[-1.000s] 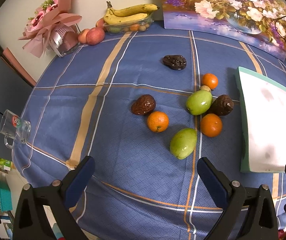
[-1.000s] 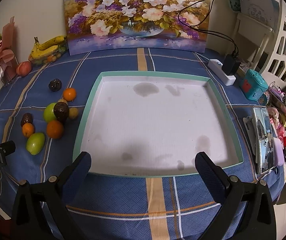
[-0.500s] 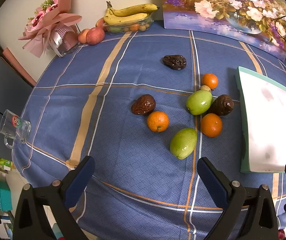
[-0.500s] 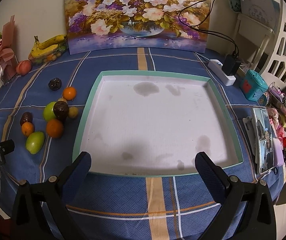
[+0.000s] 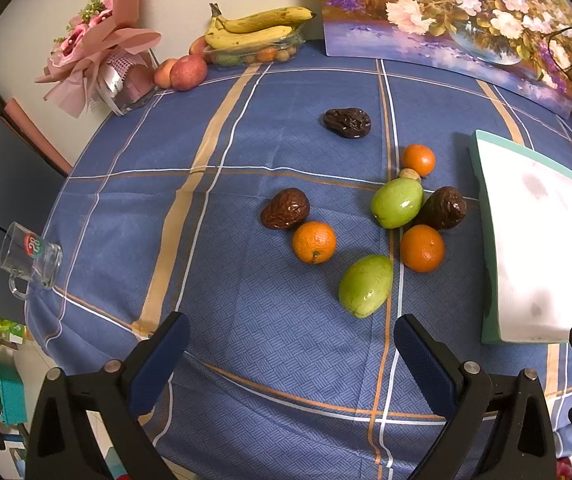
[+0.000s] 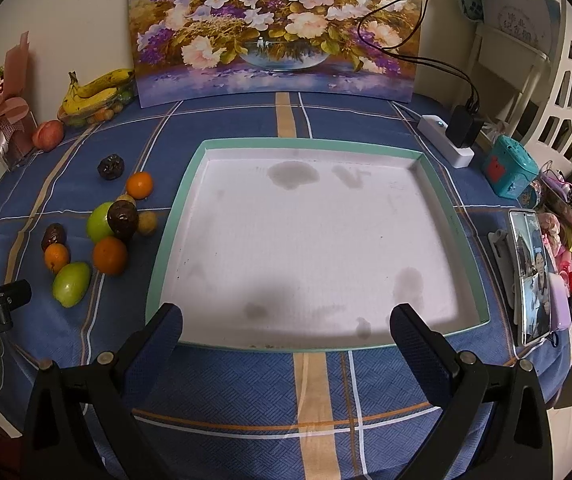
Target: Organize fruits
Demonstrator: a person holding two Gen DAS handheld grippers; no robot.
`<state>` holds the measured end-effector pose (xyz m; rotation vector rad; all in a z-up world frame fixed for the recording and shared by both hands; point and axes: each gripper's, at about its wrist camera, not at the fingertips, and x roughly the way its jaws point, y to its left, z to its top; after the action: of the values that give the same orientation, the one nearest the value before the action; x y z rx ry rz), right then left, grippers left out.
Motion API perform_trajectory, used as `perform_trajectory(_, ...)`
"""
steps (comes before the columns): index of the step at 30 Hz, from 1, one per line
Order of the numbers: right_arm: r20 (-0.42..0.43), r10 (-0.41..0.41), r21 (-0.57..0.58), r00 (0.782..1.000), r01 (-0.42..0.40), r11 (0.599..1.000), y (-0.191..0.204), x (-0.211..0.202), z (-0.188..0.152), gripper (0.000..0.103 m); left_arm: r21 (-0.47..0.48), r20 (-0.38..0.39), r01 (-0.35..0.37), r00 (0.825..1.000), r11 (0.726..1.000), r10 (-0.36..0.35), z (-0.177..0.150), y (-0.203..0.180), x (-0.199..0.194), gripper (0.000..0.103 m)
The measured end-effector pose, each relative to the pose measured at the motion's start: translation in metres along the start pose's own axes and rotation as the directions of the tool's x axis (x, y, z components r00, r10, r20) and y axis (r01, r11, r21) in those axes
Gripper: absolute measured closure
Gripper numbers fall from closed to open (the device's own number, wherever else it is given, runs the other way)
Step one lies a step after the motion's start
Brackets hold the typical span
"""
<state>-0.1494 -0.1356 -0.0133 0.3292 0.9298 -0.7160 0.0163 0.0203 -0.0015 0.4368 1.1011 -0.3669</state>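
Observation:
Loose fruit lies on the blue checked tablecloth: two green fruits, three oranges, and three dark wrinkled fruits. A small tan fruit peeks out behind the upper green one. My left gripper hangs open near the table's front edge, short of the fruit, holding nothing. The white tray with a teal rim lies to the right of the fruit, nothing in it. Over the tray's near edge my right gripper is open with nothing between its fingers.
A glass mug stands at the left table edge. At the back are a pink bouquet, apples, a banana dish and a flower painting. A power strip, teal box and phone crowd the right side.

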Motion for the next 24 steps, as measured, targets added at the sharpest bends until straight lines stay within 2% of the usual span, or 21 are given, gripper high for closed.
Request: perform_trajectory(24, -0.002, 0.005, -0.003, 1.000, -0.005, 1.000, -0.0003, -0.0003, 0.0015, 0.000, 0.002, -0.001, -0.001, 1.000, 1.000, 0.001, 0.0004, -0.0003, 0.0002, 0.000)
